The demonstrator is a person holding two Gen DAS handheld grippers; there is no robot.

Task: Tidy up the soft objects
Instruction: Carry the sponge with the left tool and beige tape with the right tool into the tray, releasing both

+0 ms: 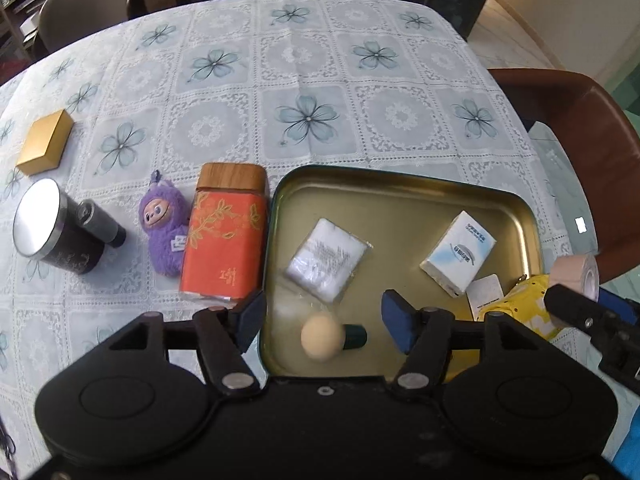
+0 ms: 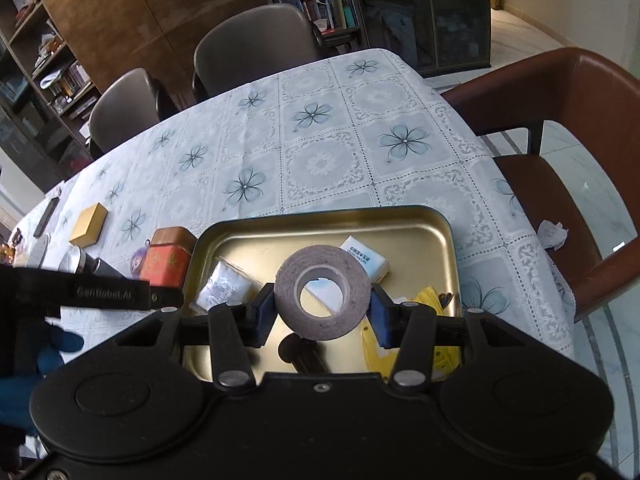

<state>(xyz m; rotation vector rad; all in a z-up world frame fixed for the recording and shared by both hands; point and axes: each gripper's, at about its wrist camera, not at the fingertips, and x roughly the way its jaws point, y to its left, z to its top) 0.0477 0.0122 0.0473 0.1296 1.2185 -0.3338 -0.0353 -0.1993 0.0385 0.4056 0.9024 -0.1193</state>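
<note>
Inside tray (image 1: 404,188): two tissue packs, ball, yellow toy. Left gripper (image 1: 324,320) open, empty. Right gripper (image 2: 322,312) clamps tape roll (image 2: 322,298) above tray. Purple plush (image 1: 162,236) remains on counter (image 1: 320,80).

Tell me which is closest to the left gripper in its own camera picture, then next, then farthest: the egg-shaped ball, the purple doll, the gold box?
From the left gripper:
1. Egg-shaped ball, lying in the tray right between the open fingers.
2. Purple doll, on the tablecloth to the left, beside the orange tin.
3. Gold box, far off at the left edge.
</note>
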